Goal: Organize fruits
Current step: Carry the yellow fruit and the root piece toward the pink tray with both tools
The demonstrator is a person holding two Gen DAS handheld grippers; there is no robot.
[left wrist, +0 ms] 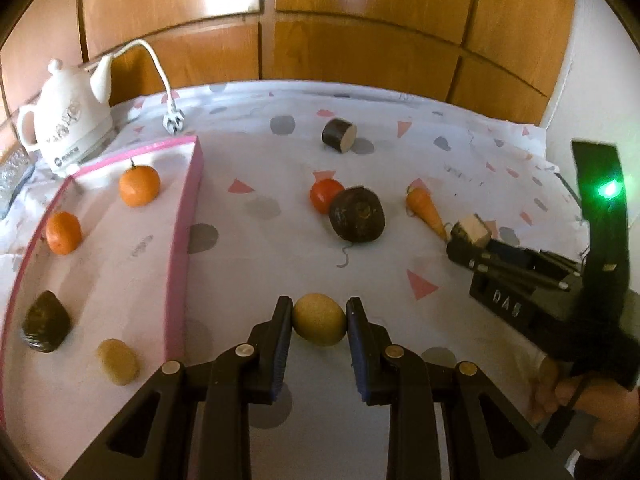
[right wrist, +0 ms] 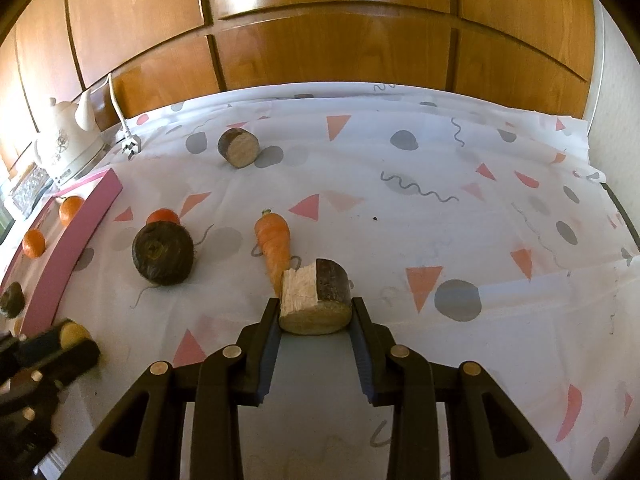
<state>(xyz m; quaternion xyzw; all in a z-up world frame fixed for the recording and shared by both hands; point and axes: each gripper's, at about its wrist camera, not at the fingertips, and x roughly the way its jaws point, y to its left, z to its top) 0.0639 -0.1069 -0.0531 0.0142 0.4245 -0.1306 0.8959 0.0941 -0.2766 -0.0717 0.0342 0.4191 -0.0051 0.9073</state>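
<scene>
Left gripper (left wrist: 319,320) pinching a small yellowish round fruit (left wrist: 319,319), pads tight on both sides, fruit at the fingertips above the patterned cloth (left wrist: 280,264). Pink-rimmed tray (left wrist: 180,248) just left of it, long wall running near-to-far. Coming move, by judgement: carry fruit leftwards over that wall and set it down inside. Wall between fingers and tray floor, so needs lifting clear first. Left hand clearly nearer the tray; right one well off to the right.

Right gripper (right wrist: 316,312) clamped on a dark-skinned cut chunk (right wrist: 316,300), pale cut face turned left and toward cam, pads on both ends. Carrot (right wrist: 274,246) directly beyond it, tip touching or nearly touching the chunk, long axis near-to-far, thick end far.

Count, in tray, left wrist cam: 2 oranges (left wrist: 139,185) (left wrist: 63,233), 1 dark lumpy fruit (left wrist: 46,322), 1 yellowish oval fruit (left wrist: 118,361). So 4 in, w/ the held one making a 5th.

Count, on cloth: 1 carrot, 1 big dark round root (right wrist: 163,254), 1 red-orange round item (right wrist: 162,216) touching its far side (tomato? can't tell), 1 dark cut cylinder (right wrist: 239,147) far back. Plus the chunk in the right fingers.

Off task: white kettle (left wrist: 66,120) far left, plug (left wrist: 173,122) lying near the tray's far corner.
</scene>
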